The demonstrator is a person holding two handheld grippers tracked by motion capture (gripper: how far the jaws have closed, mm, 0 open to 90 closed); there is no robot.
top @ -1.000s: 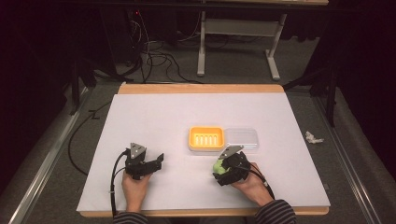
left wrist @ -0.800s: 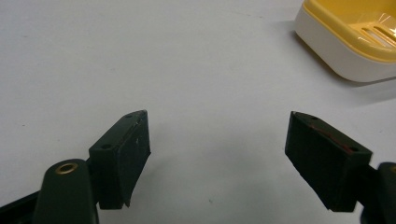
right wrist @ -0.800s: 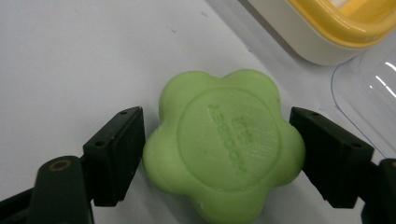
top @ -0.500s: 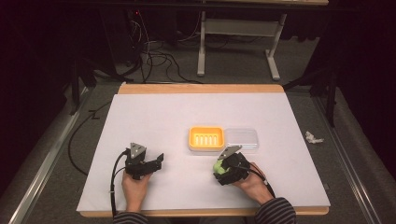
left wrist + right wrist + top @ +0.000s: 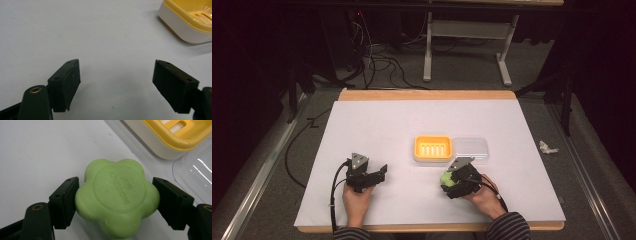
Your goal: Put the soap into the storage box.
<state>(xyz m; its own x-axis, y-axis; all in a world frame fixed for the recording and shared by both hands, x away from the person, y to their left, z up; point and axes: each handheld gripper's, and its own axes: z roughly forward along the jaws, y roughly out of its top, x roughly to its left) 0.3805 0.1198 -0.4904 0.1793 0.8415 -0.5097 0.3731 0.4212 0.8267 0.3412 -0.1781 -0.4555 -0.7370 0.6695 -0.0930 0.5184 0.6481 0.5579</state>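
Observation:
A green flower-shaped soap bar (image 5: 117, 197) sits between the jaws of my right gripper (image 5: 116, 203), which is shut on it just above the white table cover; the same soap (image 5: 445, 178) shows at the front of that gripper (image 5: 451, 179) in the high view. A yellow soap dish (image 5: 432, 148) with a slotted insert stands just beyond it, its corner (image 5: 172, 137) close at the upper right of the right gripper view. My left gripper (image 5: 381, 172) rests at the front left, open, with bare table between its jaws (image 5: 116, 82).
A clear plastic lid (image 5: 471, 149) lies against the dish's right side. The white cover (image 5: 427, 120) spans the table. A crumpled white scrap (image 5: 547, 147) lies on the floor to the right. Cables and a metal stand are on the floor beyond the far edge.

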